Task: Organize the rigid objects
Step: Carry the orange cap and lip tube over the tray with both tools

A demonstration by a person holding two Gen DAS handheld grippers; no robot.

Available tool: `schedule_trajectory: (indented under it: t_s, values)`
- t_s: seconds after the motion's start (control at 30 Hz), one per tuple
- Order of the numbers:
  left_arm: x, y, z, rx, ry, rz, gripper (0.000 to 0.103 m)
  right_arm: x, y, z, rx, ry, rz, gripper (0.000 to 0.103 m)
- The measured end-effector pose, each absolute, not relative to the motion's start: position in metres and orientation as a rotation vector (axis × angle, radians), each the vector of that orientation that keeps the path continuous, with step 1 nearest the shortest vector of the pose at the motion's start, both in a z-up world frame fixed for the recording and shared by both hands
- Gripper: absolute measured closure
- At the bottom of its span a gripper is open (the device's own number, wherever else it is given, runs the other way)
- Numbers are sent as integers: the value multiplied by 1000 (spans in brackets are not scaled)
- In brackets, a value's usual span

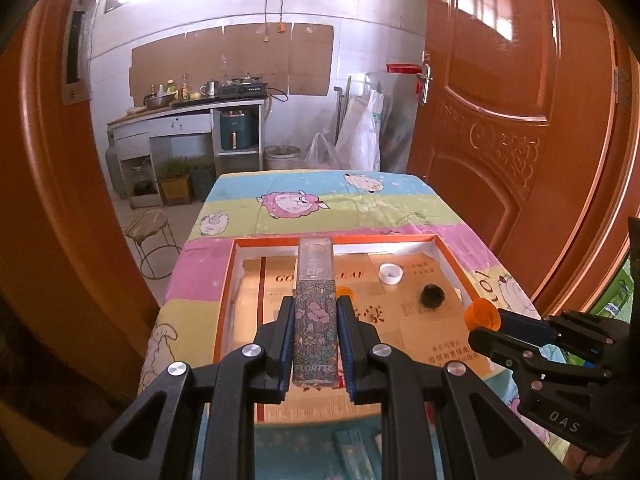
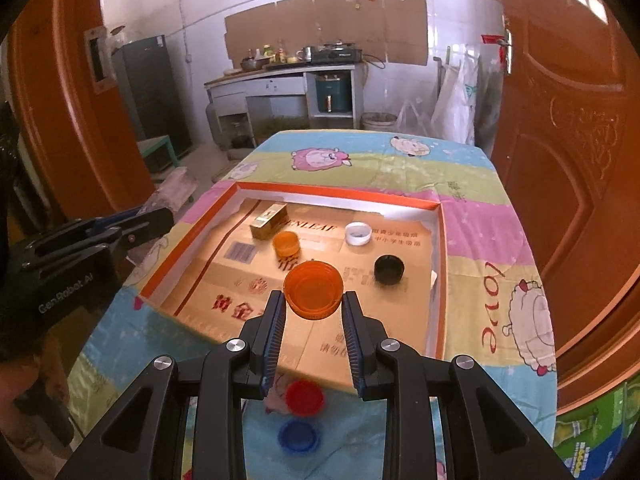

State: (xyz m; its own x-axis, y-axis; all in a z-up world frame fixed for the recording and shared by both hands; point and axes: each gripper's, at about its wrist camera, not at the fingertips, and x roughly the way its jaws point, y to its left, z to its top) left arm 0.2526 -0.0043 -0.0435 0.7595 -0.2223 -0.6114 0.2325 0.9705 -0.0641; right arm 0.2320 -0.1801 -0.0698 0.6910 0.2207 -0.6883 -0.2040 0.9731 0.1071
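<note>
My left gripper (image 1: 315, 304) is shut on a tall floral lip-product box (image 1: 314, 320) and holds it upright over the orange-rimmed tray (image 1: 280, 242). My right gripper (image 2: 314, 300) is shut on an orange cap (image 2: 314, 289), held above the tray (image 2: 340, 194); it also shows in the left wrist view (image 1: 482, 316). In the tray lie a white cap (image 2: 357, 233), a black cap (image 2: 388, 269), a second orange cap (image 2: 286, 243) and a gold box (image 2: 269, 220). The white cap (image 1: 390, 273) and black cap (image 1: 432, 297) show in the left wrist view too.
A red cap (image 2: 305, 397) and a blue cap (image 2: 298, 437) lie on the sheep-print cloth (image 2: 480, 208) in front of the tray. Orange doors (image 1: 520, 120) flank the table. A stool (image 1: 150, 232) stands to the left.
</note>
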Motion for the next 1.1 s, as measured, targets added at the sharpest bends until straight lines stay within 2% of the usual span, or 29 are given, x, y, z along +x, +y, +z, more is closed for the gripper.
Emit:
schedule_trajectory:
  t_s: [0.57,1.1]
  values:
    - [306,-15,-83,38,789,-265,82,287,-191,-92,73,811,254,74]
    - [318,-19,-106,45,855,-266,82,310,-186,-117,67,869,289,74]
